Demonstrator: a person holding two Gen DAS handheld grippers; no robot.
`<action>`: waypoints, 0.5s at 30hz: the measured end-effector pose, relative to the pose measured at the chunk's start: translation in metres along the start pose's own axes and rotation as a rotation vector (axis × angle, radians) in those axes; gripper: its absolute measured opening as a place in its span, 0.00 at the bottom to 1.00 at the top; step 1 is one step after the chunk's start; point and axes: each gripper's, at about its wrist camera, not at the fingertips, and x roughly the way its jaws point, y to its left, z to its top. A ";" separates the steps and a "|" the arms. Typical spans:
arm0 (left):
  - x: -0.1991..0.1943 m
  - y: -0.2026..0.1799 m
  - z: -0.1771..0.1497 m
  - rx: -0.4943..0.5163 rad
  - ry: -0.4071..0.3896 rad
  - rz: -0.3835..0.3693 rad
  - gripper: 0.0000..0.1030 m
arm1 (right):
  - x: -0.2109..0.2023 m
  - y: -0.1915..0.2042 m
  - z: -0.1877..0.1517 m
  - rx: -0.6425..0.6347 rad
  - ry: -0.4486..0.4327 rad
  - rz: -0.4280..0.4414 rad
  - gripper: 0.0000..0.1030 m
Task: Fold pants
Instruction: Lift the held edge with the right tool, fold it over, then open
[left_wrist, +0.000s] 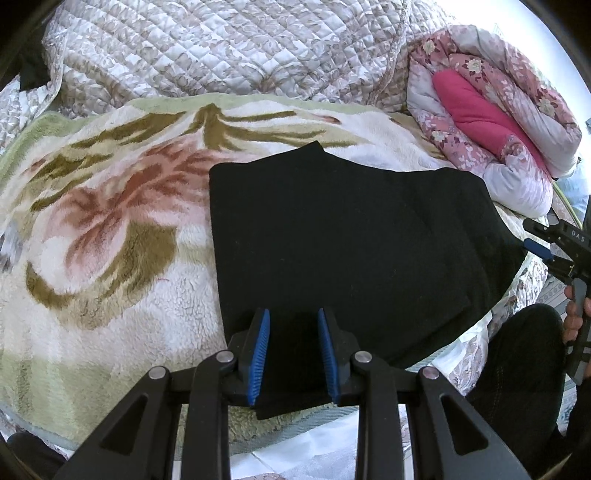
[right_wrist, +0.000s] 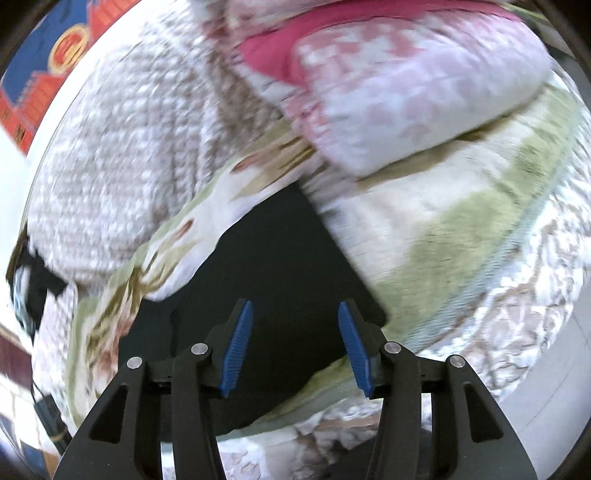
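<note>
Lying beneath both jaws: pants (left_wrist: 351, 236)

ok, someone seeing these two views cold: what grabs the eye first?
The black pants, folded into a flat dark slab at centre on the pale floral fleece blanket. Next, the left gripper, its blue pads on either side of the pants' near edge. At the upper right sits a rolled pink floral quilt, and the right wrist view is heavily motion-blurred.

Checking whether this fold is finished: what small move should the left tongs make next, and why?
Probably spread the left tongs and lift off: the black pants already lie folded flat on the blanket, and the right tongs stand open, empty, beside them.
</note>
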 end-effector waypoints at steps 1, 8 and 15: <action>-0.001 -0.001 0.001 0.000 -0.002 -0.003 0.29 | -0.002 -0.007 0.002 0.034 -0.010 0.000 0.48; -0.002 -0.010 0.006 0.024 -0.003 -0.018 0.29 | 0.004 -0.039 0.019 0.185 0.001 0.026 0.57; -0.001 -0.018 0.006 0.039 0.006 -0.021 0.29 | 0.031 -0.056 0.013 0.327 0.156 0.036 0.59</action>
